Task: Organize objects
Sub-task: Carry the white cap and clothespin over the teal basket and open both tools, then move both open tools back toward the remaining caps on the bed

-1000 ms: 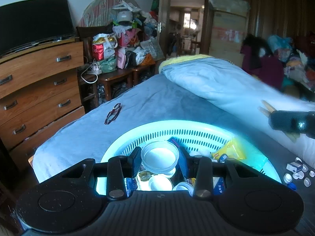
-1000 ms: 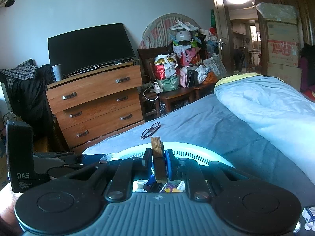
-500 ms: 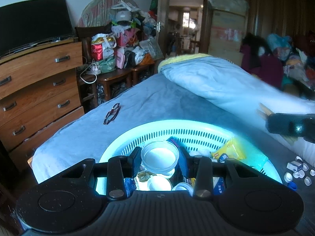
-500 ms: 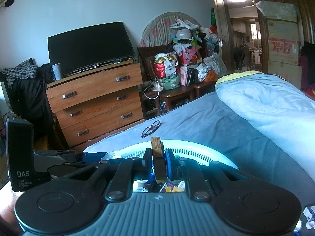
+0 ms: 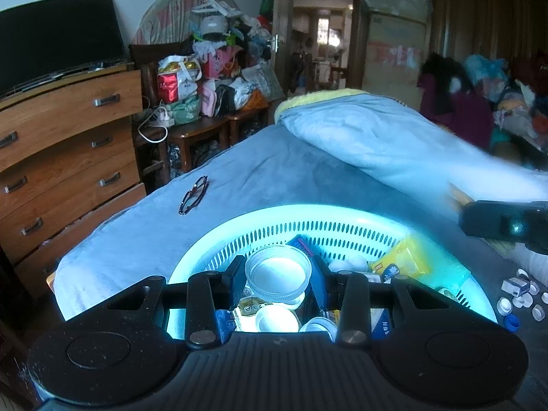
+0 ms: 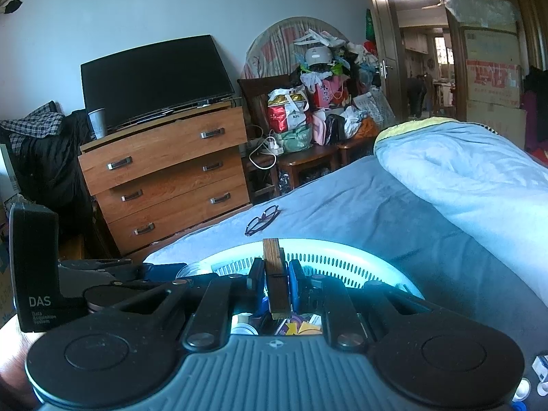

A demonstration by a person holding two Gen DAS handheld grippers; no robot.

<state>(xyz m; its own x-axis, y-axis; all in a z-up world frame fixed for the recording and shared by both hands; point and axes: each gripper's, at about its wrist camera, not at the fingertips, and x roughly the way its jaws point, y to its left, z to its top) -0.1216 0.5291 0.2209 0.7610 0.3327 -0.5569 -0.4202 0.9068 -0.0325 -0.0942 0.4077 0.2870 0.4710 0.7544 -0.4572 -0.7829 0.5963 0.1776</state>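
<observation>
From the left wrist camera, the left gripper hangs over a round, pale turquoise slotted basket that sits on a grey-blue bed, close to the bed's near edge. Its two black fingers stand apart, and a shallow clear plastic lid sits between them; whether the pads press its rim cannot be told. The basket holds a jumble of small things: white cups, blue packets and a yellow snack packet against its right wall. A pair of glasses lies on the bed beyond the basket, toward the bed's left edge. A rolled pale blue duvet runs along the bed's right side. Loose white bottle caps are scattered on the bed just right of the basket. The right gripper enters at the right edge, blurred, beside the basket's right rim. From the right wrist camera, the right gripper is closed on a wooden clothespin, held upright between its pads above the basket near its close rim. The glasses lie past the far rim. The left gripper's dark body shows at the left. A wooden dresser stands beyond the bed.
</observation>
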